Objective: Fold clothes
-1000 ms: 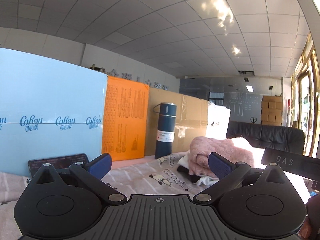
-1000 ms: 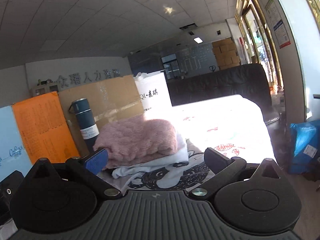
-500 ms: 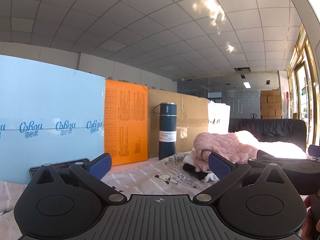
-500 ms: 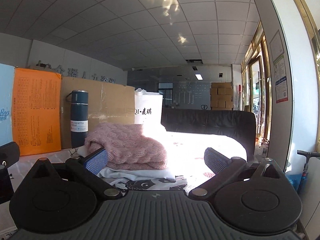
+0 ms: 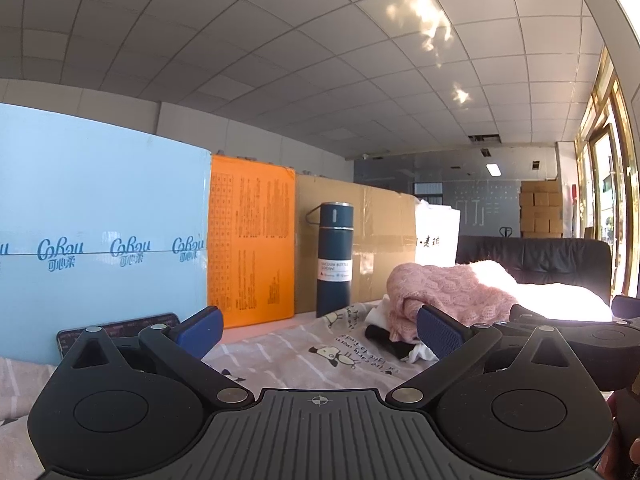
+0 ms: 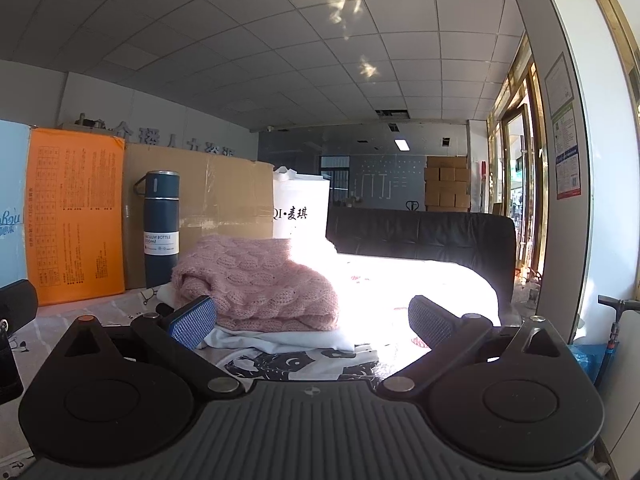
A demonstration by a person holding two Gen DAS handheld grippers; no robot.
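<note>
The pink knit sweater [image 6: 256,280] lies folded at the top of a small stack, at 12 o'clock in the right wrist view and at 2 o'clock in the left wrist view. Beneath it sits a white garment [image 6: 280,340], and below that a black-and-white printed garment [image 6: 296,362] reaches toward the right claw [image 6: 312,316]. The stack rests on the table, which is covered by a cartoon-print cloth [image 5: 304,344].

Both claws are spread wide with nothing between the fingers. The left claw [image 5: 318,326] is held level above the cloth, with the stack off its right finger [image 5: 440,332]. The right claw faces the stack directly.

Judged step: no garment is gripped, so the work is either between garments or approaching the next one. The stack appears already folded; whether an unfolded garment remains cannot be told, as strong sunlight washes out the table at 3 o'clock.

The next move calls for lowering a claw to a fabric edge and closing on a single layer only.

Behind the stack, at 11 o'clock, stand a dark blue vacuum bottle [image 6: 161,228], a cardboard panel [image 6: 224,200] and an orange board [image 6: 74,220].
</note>
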